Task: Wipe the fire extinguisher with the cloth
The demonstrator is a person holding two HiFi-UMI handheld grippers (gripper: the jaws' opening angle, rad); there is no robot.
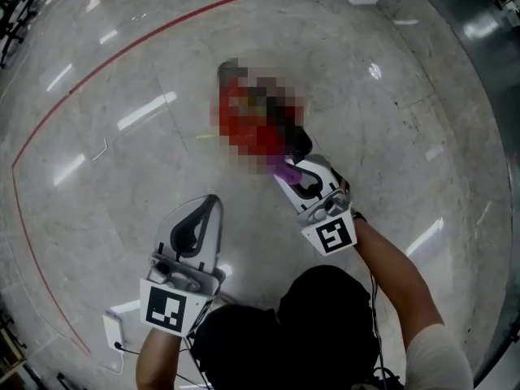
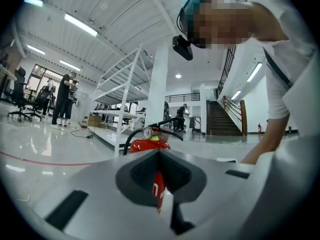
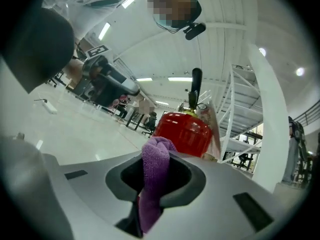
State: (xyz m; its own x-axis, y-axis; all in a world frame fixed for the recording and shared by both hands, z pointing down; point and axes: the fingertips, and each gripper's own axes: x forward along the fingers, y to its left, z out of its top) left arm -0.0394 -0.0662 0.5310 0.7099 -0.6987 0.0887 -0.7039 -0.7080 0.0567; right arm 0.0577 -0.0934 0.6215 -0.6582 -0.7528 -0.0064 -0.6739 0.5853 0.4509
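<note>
Left claw: jaws closed together, nothing between them; it is held low on the person's left, well short of the work.

Right claw: clamped on a purple cloth, with a fold standing proud of the tips.

Extinguisher: stands upright on the floor, long axis vertical, handle on top, straight ahead of both claws. The right claw is much the nearer. The red body sits just beyond the cloth; contact cannot be determined.

Judgement: the wipe falls to the right claw, which needs a short push forward onto the upper body.

No containers in play.
</note>
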